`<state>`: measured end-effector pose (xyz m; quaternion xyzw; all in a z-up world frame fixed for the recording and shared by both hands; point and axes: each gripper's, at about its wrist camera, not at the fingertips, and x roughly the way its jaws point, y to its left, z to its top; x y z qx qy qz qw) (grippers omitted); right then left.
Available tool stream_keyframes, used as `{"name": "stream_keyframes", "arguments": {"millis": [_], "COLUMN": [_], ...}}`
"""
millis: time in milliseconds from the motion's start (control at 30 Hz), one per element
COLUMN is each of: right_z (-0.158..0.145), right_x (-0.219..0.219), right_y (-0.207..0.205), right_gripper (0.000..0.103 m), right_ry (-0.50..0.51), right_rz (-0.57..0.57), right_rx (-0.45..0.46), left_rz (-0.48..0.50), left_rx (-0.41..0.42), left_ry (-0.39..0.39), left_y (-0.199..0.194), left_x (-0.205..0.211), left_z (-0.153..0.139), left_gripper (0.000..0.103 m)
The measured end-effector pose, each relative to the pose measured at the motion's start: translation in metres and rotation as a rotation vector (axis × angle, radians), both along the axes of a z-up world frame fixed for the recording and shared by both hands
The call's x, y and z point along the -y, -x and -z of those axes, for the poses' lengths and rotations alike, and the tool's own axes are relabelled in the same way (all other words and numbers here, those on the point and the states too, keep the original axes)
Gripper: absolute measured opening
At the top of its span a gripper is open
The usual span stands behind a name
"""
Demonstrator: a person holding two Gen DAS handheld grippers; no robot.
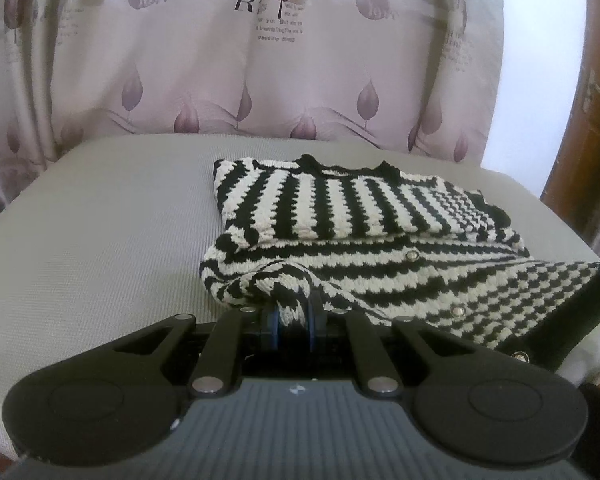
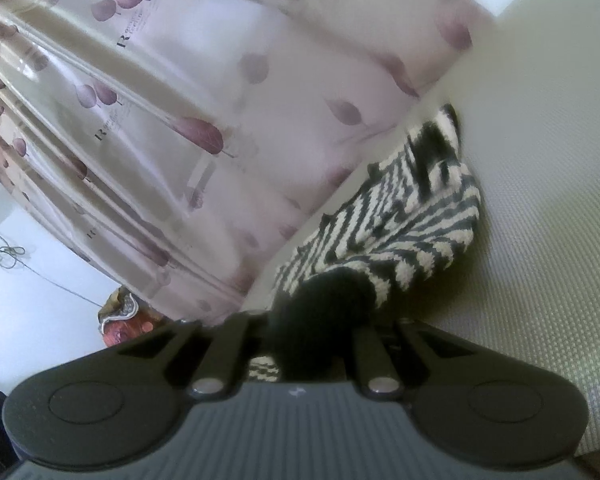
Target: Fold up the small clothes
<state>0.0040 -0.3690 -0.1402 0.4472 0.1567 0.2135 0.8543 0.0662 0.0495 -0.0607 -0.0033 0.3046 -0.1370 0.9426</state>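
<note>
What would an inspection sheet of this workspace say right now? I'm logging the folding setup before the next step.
Surface: grey woven cushion, bare left of the garment.
Job's things: black-and-cream striped knit cardigan, partly folded, far portion lying over the rest, metal buttons showing.
Clutter: nothing seen on the cushion.
Grippers: left gripper shut on a bunched near edge of the cardigan; right gripper shut on another edge, its fingers hidden by dark knit.
Cables: a thin cord against the white wall in the right wrist view.
Surroundings: leaf-print curtain behind the cushion; dark wooden frame at right.
</note>
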Motion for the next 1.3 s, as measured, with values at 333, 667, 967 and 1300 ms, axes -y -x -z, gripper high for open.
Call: {"name": "stream_keyframes", "arguments": {"millis": [333, 667, 967, 1300], "right_z": [-0.015, -0.030, -0.037, -0.048], "right_x": [0.006, 0.016, 0.022, 0.033], "right_y": [-0.014, -0.037, -0.053, -0.079], "right_gripper": [0.010, 0.010, 0.010, 0.010], "right_ry": [-0.002, -0.007, -0.008, -0.013], "right_rz": [0.007, 0.017, 0.023, 0.035], "right_rx": [0.023, 0.046, 0.047, 0.055], "left_rz": [-0.007, -0.023, -0.038, -0.090], "left_rx": [0.024, 0.036, 0.031, 0.016], "left_ry": [-0.003, 0.001, 0.017, 0.071], "left_y": [-0.015, -0.040, -0.058, -0.089], "left_x": [0.006, 0.010, 0.013, 0.015], "left_z": [-0.012, -0.022, -0.024, -0.030], "left_gripper": [0.014, 0.014, 0.014, 0.014]}}
